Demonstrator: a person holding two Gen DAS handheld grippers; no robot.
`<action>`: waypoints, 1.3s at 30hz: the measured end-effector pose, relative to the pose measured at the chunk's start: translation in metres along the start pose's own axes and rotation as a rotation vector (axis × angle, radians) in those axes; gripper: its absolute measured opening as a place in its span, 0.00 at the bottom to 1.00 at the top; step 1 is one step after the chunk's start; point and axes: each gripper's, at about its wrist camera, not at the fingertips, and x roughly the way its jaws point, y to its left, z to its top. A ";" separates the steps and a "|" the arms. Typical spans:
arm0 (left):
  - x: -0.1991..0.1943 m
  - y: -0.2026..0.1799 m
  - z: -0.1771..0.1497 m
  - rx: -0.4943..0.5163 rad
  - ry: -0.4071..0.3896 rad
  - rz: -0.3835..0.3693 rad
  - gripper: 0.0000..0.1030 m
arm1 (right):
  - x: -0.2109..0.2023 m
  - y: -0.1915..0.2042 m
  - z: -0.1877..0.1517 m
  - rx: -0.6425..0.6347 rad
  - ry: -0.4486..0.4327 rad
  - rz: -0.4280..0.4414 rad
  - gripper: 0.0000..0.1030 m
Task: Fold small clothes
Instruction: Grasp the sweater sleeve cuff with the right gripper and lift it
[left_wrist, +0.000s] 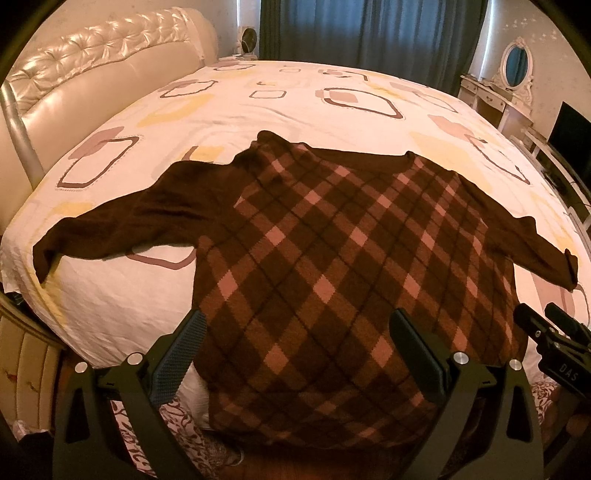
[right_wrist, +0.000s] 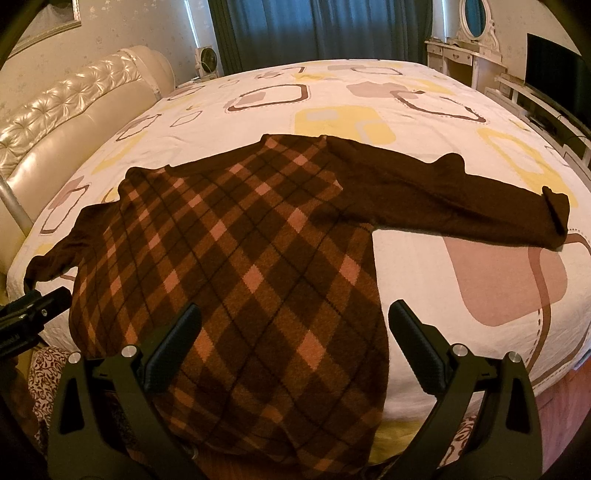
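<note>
Closest to both cameras, the hem of a brown argyle sweater (left_wrist: 325, 266) drapes over the near edge of the bed (left_wrist: 258, 107) and hangs past it; the rest lies flat on the mattress, body in pink and dark brown diamonds of fuzzy knit, both plain brown sleeves spread outward toward the bed's sides. Beyond the collar the bedsheet (right_wrist: 369, 92), smooth white cotton printed with rounded yellow, mauve and brown squares, stretches bare to the far edge, leaving wide room. A tufted cream leather headboard (left_wrist: 92, 66) bounds the left side, blue curtains (right_wrist: 317, 26) hang behind, and a white dressing table with an oval mirror (right_wrist: 469, 55) stands at the right. The left gripper (left_wrist: 295, 354) hovers over the hem's left half, jaws spread wide, gripping nothing; the right gripper (right_wrist: 295, 350) hovers over the right half, equally spread, its ribbed black pads (right_wrist: 417, 343) clear of the knit.
</note>
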 end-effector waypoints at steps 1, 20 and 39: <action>0.001 0.000 -0.001 -0.001 0.003 -0.002 0.96 | 0.000 0.001 -0.001 0.003 0.001 0.003 0.98; 0.012 0.006 0.001 -0.017 0.041 -0.023 0.96 | 0.008 -0.174 0.074 0.251 -0.060 -0.378 0.75; 0.040 0.006 -0.006 -0.027 0.129 0.053 0.96 | -0.018 -0.385 -0.005 0.883 -0.140 -0.186 0.08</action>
